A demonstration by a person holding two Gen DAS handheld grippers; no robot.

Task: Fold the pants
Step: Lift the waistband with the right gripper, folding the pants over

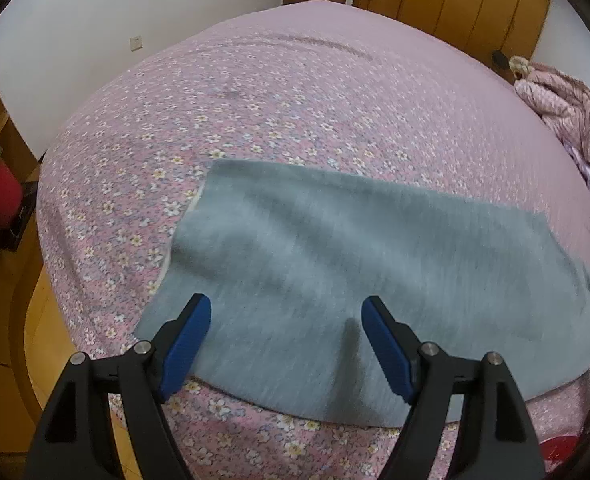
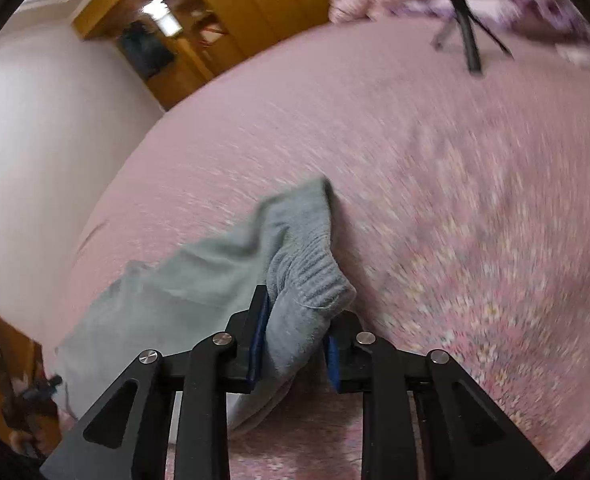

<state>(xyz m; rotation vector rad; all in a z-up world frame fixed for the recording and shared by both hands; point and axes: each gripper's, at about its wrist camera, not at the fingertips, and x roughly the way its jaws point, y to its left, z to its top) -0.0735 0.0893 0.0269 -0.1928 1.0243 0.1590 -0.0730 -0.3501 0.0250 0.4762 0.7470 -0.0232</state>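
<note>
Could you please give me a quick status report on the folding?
Left gripper open above grey fleece pants. Right gripper shut on their ribbed cuff. Pants lie on pink floral bedspread; nothing in the way.

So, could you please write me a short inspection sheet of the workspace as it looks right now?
Surface: bed with pink floral bedspread, mostly flat.
Job's things: grey pants spread near the front edge; ribbed end lifted.
Clutter: pink quilted bedding heaped at the far right; dark stick-like object, blurred.
Grippers: left claw open above the pants; right claw shut on the ribbed end.
Cables: nothing seen.
Surroundings: wooden wardrobe, white wall, wooden floor.
</note>
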